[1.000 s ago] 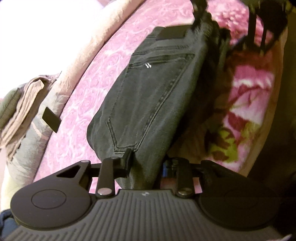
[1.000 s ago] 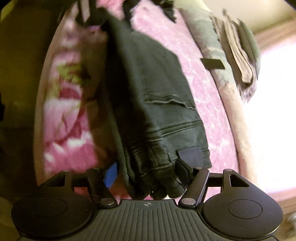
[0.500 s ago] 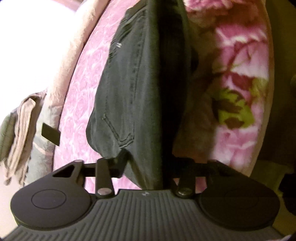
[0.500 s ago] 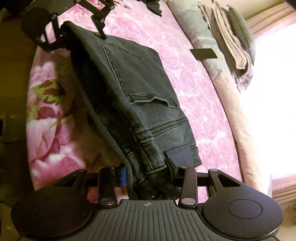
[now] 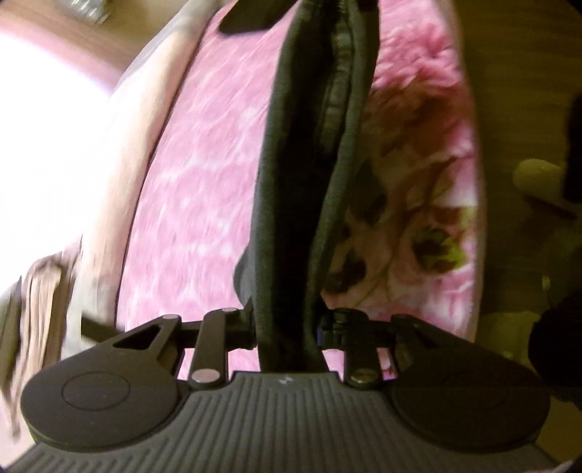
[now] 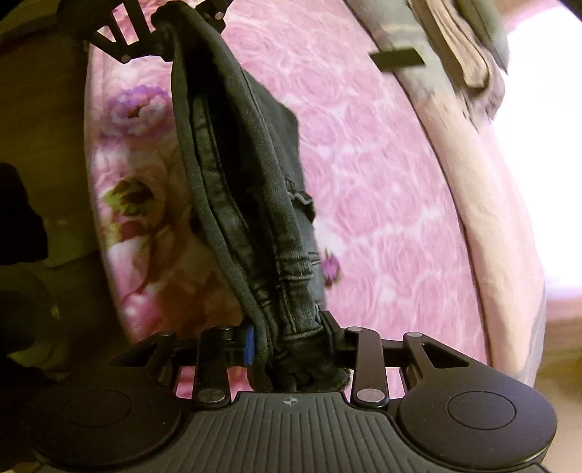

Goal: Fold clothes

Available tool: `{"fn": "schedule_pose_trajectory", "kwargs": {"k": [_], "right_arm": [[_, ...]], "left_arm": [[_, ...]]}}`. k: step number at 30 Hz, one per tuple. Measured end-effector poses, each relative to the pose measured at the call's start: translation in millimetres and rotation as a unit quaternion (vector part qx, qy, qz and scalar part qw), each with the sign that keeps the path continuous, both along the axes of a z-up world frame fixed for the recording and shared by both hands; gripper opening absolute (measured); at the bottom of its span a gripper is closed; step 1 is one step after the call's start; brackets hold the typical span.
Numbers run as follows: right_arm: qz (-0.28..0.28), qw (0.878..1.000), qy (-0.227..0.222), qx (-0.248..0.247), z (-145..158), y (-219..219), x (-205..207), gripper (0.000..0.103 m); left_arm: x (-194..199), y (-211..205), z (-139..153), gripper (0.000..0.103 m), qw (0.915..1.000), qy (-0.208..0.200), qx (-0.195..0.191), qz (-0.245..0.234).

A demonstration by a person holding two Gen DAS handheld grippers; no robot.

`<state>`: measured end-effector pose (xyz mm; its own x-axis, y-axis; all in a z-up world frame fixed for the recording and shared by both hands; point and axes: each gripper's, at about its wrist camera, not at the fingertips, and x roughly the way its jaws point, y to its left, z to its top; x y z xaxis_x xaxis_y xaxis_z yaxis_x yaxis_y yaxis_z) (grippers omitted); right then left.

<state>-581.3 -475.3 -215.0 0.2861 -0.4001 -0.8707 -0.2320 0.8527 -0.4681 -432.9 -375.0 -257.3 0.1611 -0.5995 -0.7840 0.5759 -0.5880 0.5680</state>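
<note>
now jeans [image 6: 254, 203] hang between both closing tongs [image 6: 289, 344].

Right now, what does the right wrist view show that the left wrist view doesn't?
Only the right wrist view shows the left gripper pinching the far end of the jeans, and the right gripper closing on the near end. Only the left wrist view shows the left gripper's near clamp, still closing, and a pale shape on the floor. Both show the pink bedspread and folded clothes.

the folded dark grey denim jeans [image 5: 291, 203] run off the top edge; the pale stacked clothes [image 5: 40, 291] are motion-blurred.
</note>
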Motion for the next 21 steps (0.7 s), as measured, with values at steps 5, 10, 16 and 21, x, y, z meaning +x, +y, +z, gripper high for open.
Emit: {"fn": "schedule_pose_trajectory", "kwargs": {"k": [5, 10, 16, 21], "right_arm": [[-0.066, 0.998, 0.007, 0.0, 34.3, 5.9, -36.5, 0.033], [-0.133, 0.991, 0.003, 0.0, 65.9, -5.1, -92.9, 0.033], [-0.183, 0.983, -0.018, -0.008, 96.0, -51.8, -186.5, 0.033], [-0.197, 0.98, -0.035, -0.023, 116.8, -102.5, -267.2, 0.033]], "left_arm": [[-24.5, -16.1, 29.0, 0.024, 0.996, 0.007, -0.002, -0.089], [-71.7, -52.1, 52.7, 0.024, 0.9889, 0.006, -0.008, -0.148], [-163.5, -118.7, 86.6, 0.024, 0.9813, -0.004, -0.02, -0.191], [-242.6, -179.2, 112.1, 0.023, 0.9801, -0.013, -0.038, -0.194]]}}
